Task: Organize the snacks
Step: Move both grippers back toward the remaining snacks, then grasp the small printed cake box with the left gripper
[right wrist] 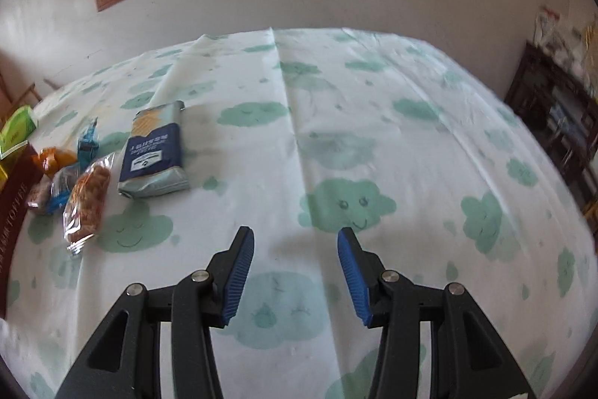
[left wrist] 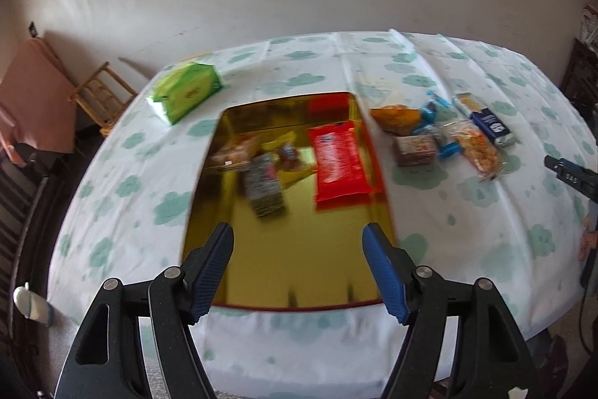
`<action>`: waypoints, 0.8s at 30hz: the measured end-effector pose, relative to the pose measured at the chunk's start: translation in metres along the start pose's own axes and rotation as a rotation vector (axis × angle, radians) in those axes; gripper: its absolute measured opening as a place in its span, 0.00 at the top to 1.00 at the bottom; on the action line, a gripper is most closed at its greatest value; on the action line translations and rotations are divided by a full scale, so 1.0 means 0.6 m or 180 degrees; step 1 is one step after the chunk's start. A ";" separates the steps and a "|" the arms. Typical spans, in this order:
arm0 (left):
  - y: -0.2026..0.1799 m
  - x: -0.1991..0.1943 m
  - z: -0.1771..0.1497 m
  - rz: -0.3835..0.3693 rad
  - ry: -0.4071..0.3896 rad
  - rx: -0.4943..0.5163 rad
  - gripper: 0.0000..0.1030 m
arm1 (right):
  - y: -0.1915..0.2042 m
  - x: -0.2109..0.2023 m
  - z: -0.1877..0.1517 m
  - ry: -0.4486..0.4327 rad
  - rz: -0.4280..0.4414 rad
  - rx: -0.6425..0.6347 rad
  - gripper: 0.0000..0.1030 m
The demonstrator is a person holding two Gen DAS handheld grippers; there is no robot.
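A gold-lined tin box (left wrist: 299, 272) sits on the table with a red packet (left wrist: 338, 161), a dark striped packet (left wrist: 263, 186) and small snacks inside. My left gripper (left wrist: 299, 238) is open and empty above the box's near end. To the right of the box lie loose snacks: a blue pack (left wrist: 489, 126), a clear bag of orange crackers (left wrist: 476, 146), a brown packet (left wrist: 415, 148) and an orange packet (left wrist: 396, 116). My right gripper (right wrist: 295, 242) is open and empty over bare cloth, right of the blue pack (right wrist: 155, 152) and the cracker bag (right wrist: 88, 202).
A green box (left wrist: 187, 90) lies at the table's far left. The table has a white cloth with green clouds (right wrist: 347, 200). A wooden chair (left wrist: 101, 96) stands by the wall at left, and dark furniture (right wrist: 560, 126) stands at right.
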State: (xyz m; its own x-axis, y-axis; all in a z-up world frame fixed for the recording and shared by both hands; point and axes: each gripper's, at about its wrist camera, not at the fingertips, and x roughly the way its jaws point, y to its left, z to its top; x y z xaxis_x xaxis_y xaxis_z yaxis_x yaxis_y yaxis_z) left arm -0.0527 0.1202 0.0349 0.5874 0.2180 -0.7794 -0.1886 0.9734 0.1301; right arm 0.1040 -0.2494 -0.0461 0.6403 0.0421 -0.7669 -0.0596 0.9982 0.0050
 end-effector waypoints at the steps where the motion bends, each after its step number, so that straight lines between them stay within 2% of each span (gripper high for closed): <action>1: -0.006 0.004 0.005 -0.0058 0.0024 0.0012 0.33 | -0.004 0.001 0.001 0.0008 0.0004 0.0039 0.54; 4: -0.029 0.013 0.021 -0.0330 0.0080 0.0071 0.33 | -0.013 0.006 0.001 0.0038 0.0053 0.0120 0.49; 6: -0.045 0.018 0.034 -0.0422 0.0119 0.0103 0.34 | -0.009 0.005 -0.001 0.0046 0.0036 0.0103 0.45; 8: -0.068 0.025 0.056 -0.0641 0.0139 0.0172 0.34 | -0.005 0.005 -0.001 0.0056 0.0044 0.0069 0.41; 11: -0.100 0.056 0.093 -0.0864 0.0260 0.0232 0.34 | 0.002 0.006 -0.002 0.0076 0.0067 0.0010 0.35; 14: -0.124 0.097 0.126 -0.1035 0.0438 0.0265 0.34 | 0.001 0.005 -0.002 0.0070 0.0122 0.0028 0.33; 18: -0.153 0.150 0.153 -0.1035 0.0621 0.0296 0.35 | -0.014 0.002 -0.002 0.0035 0.0281 0.0161 0.33; 21: -0.175 0.185 0.161 -0.1026 0.0760 0.0381 0.43 | -0.016 0.001 -0.003 0.0026 0.0330 0.0195 0.33; 24: -0.186 0.213 0.158 -0.0953 0.0852 0.0432 0.44 | -0.019 0.001 -0.003 0.0020 0.0375 0.0220 0.31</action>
State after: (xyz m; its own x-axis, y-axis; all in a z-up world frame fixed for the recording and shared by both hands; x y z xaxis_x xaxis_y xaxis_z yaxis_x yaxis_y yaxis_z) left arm 0.1181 0.0461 -0.0214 0.3721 -0.0845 -0.9244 0.0751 0.9953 -0.0607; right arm 0.1040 -0.2608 -0.0479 0.6271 0.1591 -0.7625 -0.0810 0.9869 0.1393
